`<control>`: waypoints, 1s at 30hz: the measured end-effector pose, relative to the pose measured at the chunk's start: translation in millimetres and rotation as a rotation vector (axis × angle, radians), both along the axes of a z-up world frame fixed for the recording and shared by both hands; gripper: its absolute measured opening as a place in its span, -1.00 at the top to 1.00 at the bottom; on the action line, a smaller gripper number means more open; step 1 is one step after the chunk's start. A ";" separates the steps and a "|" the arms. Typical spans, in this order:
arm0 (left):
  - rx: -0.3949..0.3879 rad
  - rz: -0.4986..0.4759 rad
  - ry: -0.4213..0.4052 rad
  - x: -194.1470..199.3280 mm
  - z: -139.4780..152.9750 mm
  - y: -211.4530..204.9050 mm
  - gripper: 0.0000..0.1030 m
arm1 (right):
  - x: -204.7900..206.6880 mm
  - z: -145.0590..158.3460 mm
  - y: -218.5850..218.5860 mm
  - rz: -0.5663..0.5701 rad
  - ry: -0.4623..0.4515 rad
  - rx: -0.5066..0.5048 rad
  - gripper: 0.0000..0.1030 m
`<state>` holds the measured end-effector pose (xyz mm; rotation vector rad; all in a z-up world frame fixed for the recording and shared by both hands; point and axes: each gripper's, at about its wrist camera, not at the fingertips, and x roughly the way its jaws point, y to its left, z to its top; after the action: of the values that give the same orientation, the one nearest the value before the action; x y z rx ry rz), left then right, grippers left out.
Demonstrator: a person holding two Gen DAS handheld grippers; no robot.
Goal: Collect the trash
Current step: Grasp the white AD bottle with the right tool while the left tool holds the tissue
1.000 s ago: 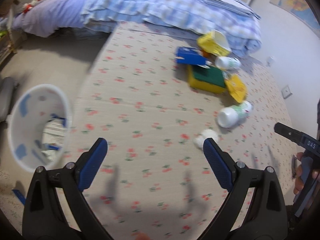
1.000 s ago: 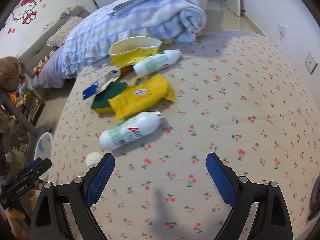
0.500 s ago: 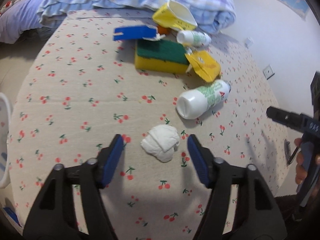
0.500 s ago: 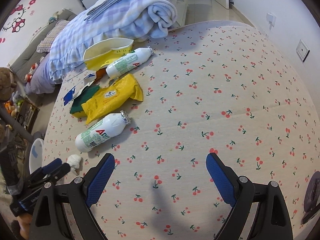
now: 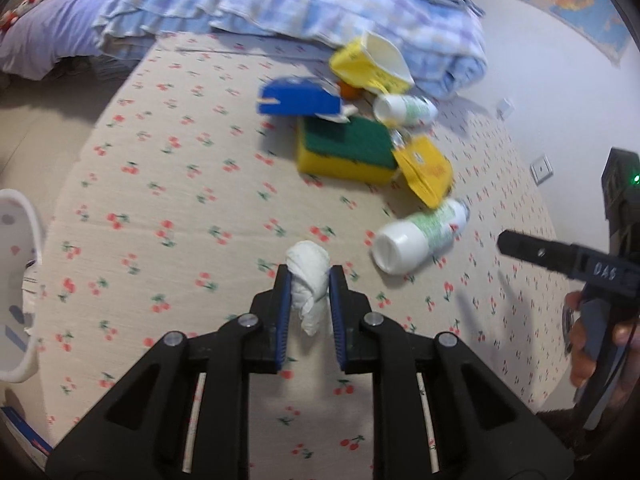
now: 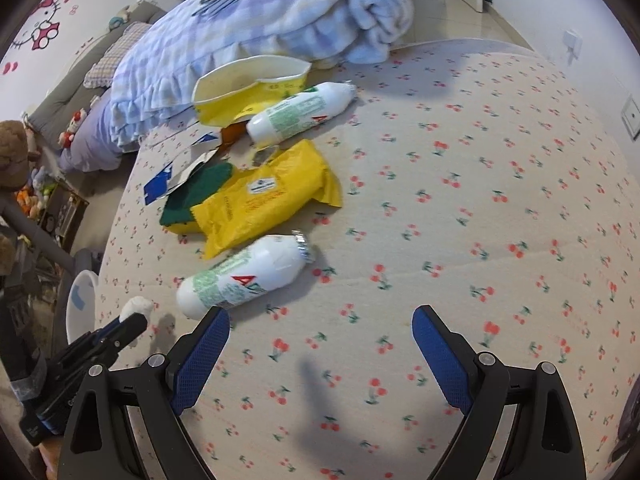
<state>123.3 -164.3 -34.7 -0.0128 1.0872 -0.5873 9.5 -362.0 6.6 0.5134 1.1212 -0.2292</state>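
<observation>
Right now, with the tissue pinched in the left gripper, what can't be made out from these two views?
- Bin: cut by the left edge in the left wrist view; contents unseen.
- Orange item: mostly hidden behind the blue card and yellow cup; identity unclear.
- Sponge: largely covered by the yellow pouch in the right wrist view.
- Tissue in the left gripper: whether it is off the sheet, unclear.
- Bottle label: blurred.

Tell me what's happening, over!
Left claw shut on the tissue wad. Right claw open, empty. Nearest white bottle lies ahead of it. Trash bin at far left; path looks clear.
</observation>
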 end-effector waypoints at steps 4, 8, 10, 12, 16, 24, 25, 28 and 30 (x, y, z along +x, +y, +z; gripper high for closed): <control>-0.007 0.040 -0.003 8.9 5.4 16.2 0.61 | 20.8 -5.5 13.2 0.007 0.006 0.049 -0.82; -0.006 0.060 -0.001 16.1 6.9 28.2 0.61 | 38.5 -17.0 20.0 -0.035 0.011 0.146 -0.82; 0.001 0.066 -0.004 18.6 7.4 33.8 0.61 | 45.4 -22.9 22.7 -0.056 0.017 0.174 -0.82; 0.004 0.071 -0.006 19.6 7.7 39.2 0.61 | 52.7 -28.1 26.9 -0.071 0.028 0.175 -0.82; 0.005 0.083 -0.007 24.4 9.7 50.1 0.61 | 60.6 -34.8 33.7 -0.085 0.043 0.158 -0.74; 0.005 0.093 -0.012 24.4 13.7 66.1 0.61 | 62.1 -37.9 38.9 -0.073 0.071 0.095 -0.36; 0.005 0.092 -0.013 23.6 13.9 67.3 0.61 | 60.8 -38.0 38.2 -0.071 0.072 0.093 -0.35; 0.010 0.092 -0.018 20.5 14.6 70.9 0.61 | 54.6 -37.8 35.1 -0.063 0.076 0.101 -0.16; 0.014 0.094 -0.022 18.5 15.1 74.2 0.61 | 49.4 -37.8 34.3 -0.048 0.084 0.098 -0.03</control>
<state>141.9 -90.1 -19.6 -0.0455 1.0637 -0.4944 58.9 -327.7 -31.1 0.6234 1.2071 -0.2405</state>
